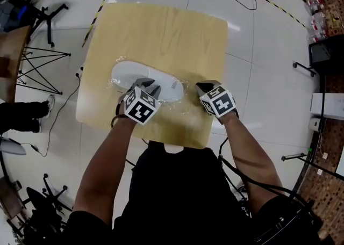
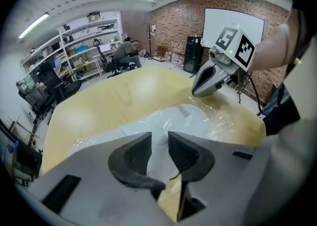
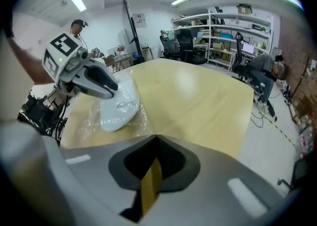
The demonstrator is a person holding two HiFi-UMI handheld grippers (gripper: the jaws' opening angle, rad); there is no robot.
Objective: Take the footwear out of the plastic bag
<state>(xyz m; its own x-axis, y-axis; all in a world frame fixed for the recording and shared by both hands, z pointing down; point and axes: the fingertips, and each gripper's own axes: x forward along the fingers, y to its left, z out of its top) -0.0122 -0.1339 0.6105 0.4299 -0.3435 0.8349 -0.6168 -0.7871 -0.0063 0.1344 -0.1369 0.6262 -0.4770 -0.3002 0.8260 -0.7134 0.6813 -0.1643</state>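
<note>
left tongs (image 2: 159,141): jaws apart with a moderate gap. the white slipper (image 1: 131,74), inside its clear plastic bag (image 2: 223,118), shows in that gap just under the tips; the pads are not seen pressing on it.

right tongs (image 3: 157,138): jaws closed tip to tip, nothing seen between them. tips point down at the wooden table (image 1: 161,34), just beside the bag's crinkled edge.

slipper: lies flat and wholly in the bag, running from under the left tongs to near the right tongs, apart from them. its other end lies beyond the left tongs, on their outer side.
</note>
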